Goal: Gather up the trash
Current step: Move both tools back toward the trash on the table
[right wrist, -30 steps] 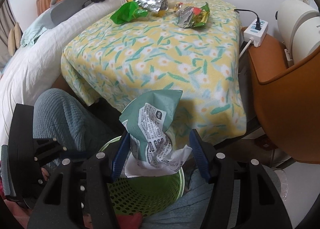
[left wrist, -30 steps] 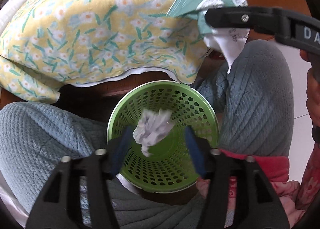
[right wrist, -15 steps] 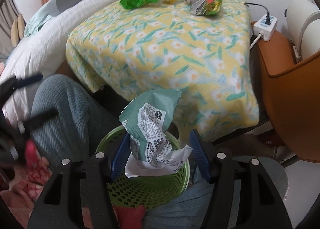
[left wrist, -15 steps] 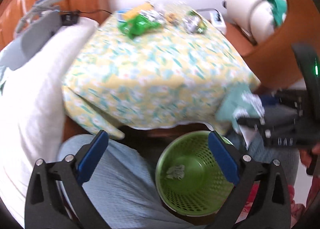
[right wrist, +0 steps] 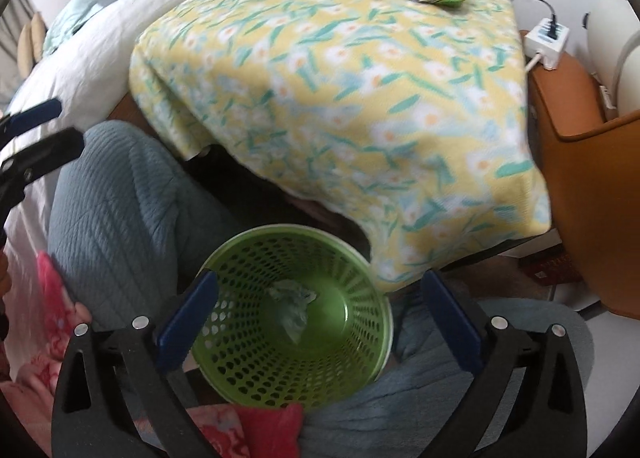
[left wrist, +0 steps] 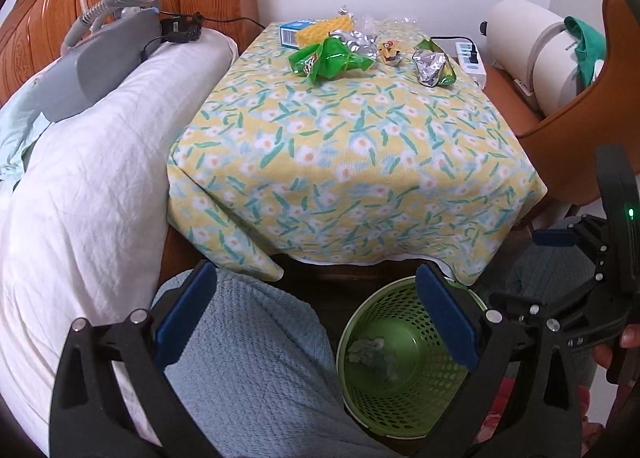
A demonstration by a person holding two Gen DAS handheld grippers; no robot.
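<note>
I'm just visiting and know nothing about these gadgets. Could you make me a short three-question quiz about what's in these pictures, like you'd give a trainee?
1. True or false: the right gripper holds a wrapper.
2. Where does the green basket stand? A) on the flowered tablecloth B) between the person's knees C) on the white pillow
3. Name one piece of trash on the flowered tablecloth.

Key
1. False. Its jaws have just opened and nothing is between them; the left gripper is open and empty too.
2. B. Crumpled trash lies at its bottom.
3. The green snack bag, the silver-lined wrapper or the small yellow wrapper.
</note>
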